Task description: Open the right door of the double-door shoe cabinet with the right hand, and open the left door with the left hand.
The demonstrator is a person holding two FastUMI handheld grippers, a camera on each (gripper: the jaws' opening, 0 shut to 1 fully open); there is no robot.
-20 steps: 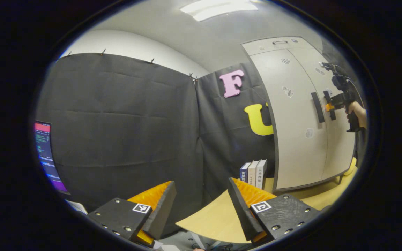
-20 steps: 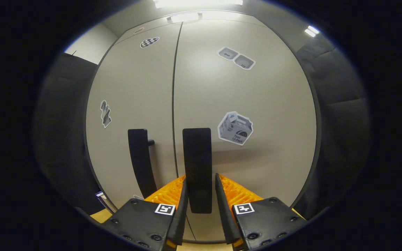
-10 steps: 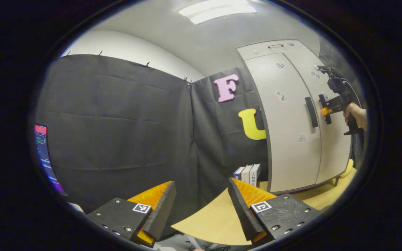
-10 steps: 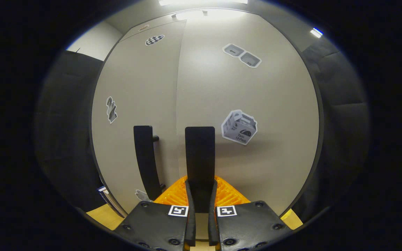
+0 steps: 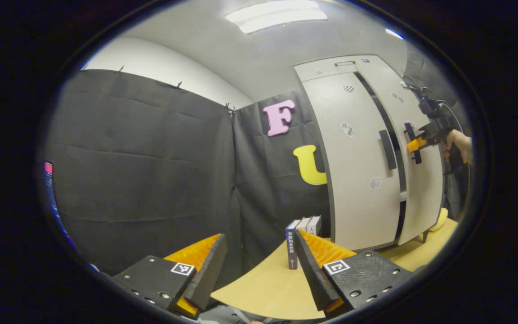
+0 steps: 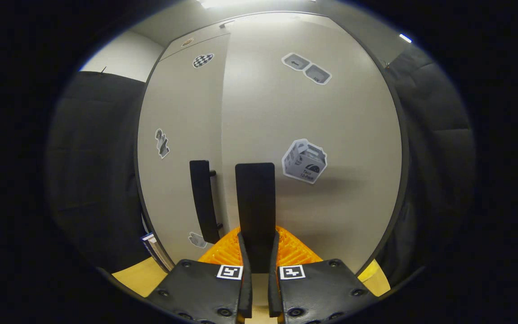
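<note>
Shoe cabinet [image 5: 367, 148], a tall beige two-door unit, stands on the pale wooden tabletop [image 5: 263, 288] against the black cloth wall, at the right of the left gripper view.

Going from the left in that view: the left gripper [image 5: 259, 265] hangs over the near edge of the tabletop with its jaws spread wide and nothing between them, well apart from the cabinet. Past it, a short row of upright books [image 5: 301, 234] stands just beside the cabinet's left side; the spine lettering is too small to read. Then comes the left door [image 5: 353, 180], shut, with its black vertical bar handle [image 5: 387, 149]. A dark gap runs between the doors, and the right door [image 5: 423, 180] has swung a little way out; half a second ago the two doors were nearly flush. I cannot see anything inside through the gap. At the far right, the right gripper [image 5: 416, 143], held in a person's hand [image 5: 459, 146], sits on the right door's handle.

In the right gripper view, the left door's handle [image 6: 205, 200] has drifted farther from the right door's black flat handle [image 6: 255, 211]. The right gripper [image 6: 256, 265] has both fingers pressed on the lower end of that handle. A sticker of a carry box [image 6: 305, 160] sits on the right door beside the handle; its print is too blurred to read with confidence.
</note>
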